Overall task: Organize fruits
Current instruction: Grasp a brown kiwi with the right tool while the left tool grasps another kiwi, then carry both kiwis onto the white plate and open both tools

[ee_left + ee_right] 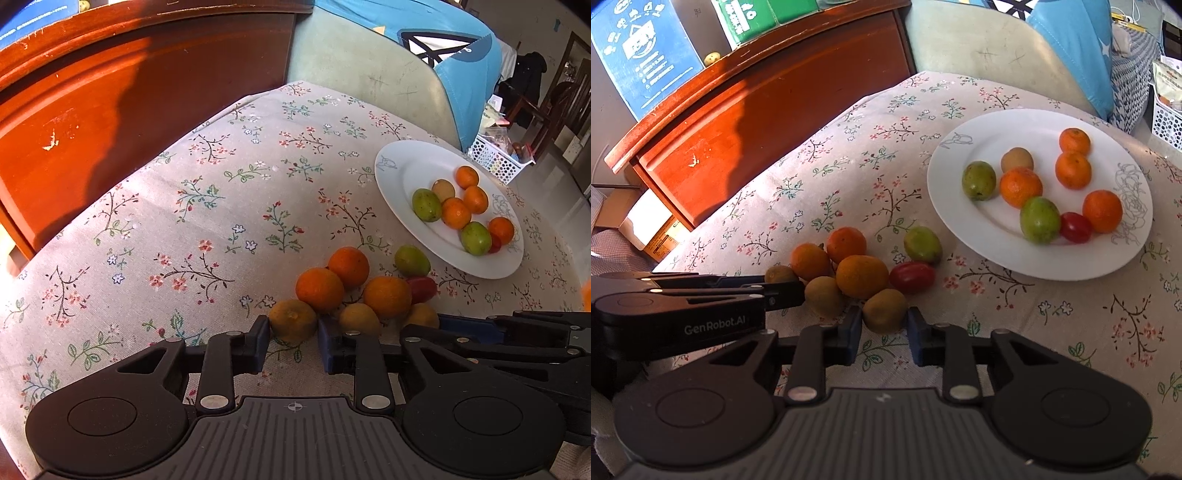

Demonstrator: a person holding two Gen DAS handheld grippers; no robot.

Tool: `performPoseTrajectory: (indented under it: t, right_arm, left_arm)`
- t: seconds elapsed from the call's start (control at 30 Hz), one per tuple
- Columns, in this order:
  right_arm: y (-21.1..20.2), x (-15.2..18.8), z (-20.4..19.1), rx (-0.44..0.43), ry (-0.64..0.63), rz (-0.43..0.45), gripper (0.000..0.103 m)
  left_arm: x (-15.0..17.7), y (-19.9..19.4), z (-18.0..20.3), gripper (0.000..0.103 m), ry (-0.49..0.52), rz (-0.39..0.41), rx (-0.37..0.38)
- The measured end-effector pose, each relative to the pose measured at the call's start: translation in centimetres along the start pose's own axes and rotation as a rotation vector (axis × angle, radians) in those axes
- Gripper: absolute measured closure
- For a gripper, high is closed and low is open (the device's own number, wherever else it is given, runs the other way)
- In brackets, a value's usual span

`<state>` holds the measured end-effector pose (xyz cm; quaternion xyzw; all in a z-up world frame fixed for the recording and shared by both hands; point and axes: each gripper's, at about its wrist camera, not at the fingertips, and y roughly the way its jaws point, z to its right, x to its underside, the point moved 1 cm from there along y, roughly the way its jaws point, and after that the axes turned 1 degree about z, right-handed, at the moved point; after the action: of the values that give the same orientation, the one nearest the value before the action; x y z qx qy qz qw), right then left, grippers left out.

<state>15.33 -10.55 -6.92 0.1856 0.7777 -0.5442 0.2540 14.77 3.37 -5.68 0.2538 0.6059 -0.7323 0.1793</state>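
A pile of loose fruit lies on the floral tablecloth [221, 192]: three oranges [320, 289], brownish-yellow fruits, a green fruit [412, 260] and a red tomato [423, 288]. My left gripper [293, 338] has its jaws around a brownish fruit [293, 320], touching it on both sides. My right gripper [885, 328] has its jaws around another brownish fruit [885, 309] in the same way. A white plate [960, 206] to the right holds several oranges, two green fruits, a brown fruit and a tomato. The left gripper also shows in the right wrist view [783, 291].
A red-brown wooden cabinet [757, 122] stands behind the table at left. A pale green chair back [354, 70] with blue cloth is behind the plate. A white perforated basket [495, 157] sits at far right.
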Motion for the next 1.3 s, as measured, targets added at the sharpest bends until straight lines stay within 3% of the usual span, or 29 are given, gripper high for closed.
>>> performPoseTrajectory:
  t: [0.37, 0.7, 0.97, 1.3]
  right_arm:
    - [-1.3, -0.5, 0.5, -0.055, 0.053, 0.029, 0.077]
    - [-3.9, -2.7, 1.8, -0.075, 0.111, 0.127, 0.077]
    - [-5.6, -5.2, 5.6, -0.036, 0.217, 0.173, 0.077]
    - [-6.2, -7.6, 9.6, 0.041, 0.247, 0.208, 0.077]
  left_arm:
    - [-0.5, -2.0, -0.1, 0.078, -0.041, 0.061, 0.006]
    - [-2.6, -3.7, 1.9, 0.078, -0.039, 0.140, 0.051]
    - [-5.3, -3.6, 4.3, 0.078, -0.010, 0.163, 0.100]
    - [-8.9, -1.2, 6.9, 0.078, 0.050, 0.175, 0.125]
